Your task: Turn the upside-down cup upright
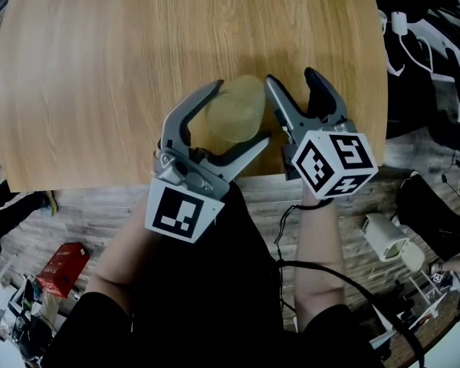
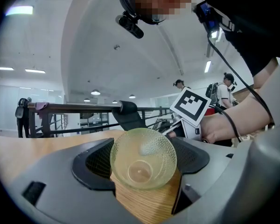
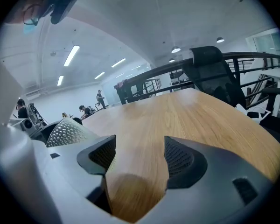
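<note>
A yellowish, see-through, dimpled cup (image 1: 234,113) is held between the jaws of my left gripper (image 1: 242,110) above the near part of the wooden table (image 1: 123,67). In the left gripper view the cup (image 2: 143,158) lies tipped, its mouth facing the camera and its base pointing away, with both jaw pads touching its sides. My right gripper (image 1: 291,77) stands open just right of the cup with nothing between its fingers. In the right gripper view the right gripper (image 3: 135,155) shows only bare tabletop between its jaws, and the cup's dimpled wall (image 3: 67,132) shows at the left.
The table's near edge (image 1: 100,184) runs just behind both grippers. A red box (image 1: 61,268) lies on the floor below left, and white devices (image 1: 387,238) and cables lie at the right. A black chair (image 3: 210,66) and a railing stand beyond the table's far side.
</note>
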The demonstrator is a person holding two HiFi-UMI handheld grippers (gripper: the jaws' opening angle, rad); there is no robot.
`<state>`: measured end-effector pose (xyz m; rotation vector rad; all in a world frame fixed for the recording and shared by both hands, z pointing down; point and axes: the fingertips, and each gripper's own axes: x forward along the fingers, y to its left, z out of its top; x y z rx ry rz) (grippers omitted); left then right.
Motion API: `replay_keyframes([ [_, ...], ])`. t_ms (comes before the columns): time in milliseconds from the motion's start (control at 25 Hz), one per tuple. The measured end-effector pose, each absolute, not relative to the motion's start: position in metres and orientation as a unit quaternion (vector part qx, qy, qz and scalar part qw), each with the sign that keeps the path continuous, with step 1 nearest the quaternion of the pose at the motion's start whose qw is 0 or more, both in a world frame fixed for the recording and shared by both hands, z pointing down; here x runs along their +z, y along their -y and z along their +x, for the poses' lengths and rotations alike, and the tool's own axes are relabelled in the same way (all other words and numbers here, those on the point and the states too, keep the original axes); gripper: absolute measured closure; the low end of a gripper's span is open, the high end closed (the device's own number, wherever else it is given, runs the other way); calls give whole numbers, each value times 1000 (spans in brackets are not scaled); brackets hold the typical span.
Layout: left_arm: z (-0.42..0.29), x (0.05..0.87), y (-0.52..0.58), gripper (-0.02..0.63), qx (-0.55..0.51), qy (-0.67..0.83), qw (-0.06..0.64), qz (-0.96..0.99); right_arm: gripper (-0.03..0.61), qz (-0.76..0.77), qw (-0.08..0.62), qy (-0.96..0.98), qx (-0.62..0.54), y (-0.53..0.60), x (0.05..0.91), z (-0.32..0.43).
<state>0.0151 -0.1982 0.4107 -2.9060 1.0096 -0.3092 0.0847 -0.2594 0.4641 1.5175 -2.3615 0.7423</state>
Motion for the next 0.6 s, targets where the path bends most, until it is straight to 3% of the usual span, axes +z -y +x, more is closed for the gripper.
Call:
replay_keyframes([
  [600,20,424,216,218,-108,-313,-13,-944,252,510,172,802,260,255,485,79],
])
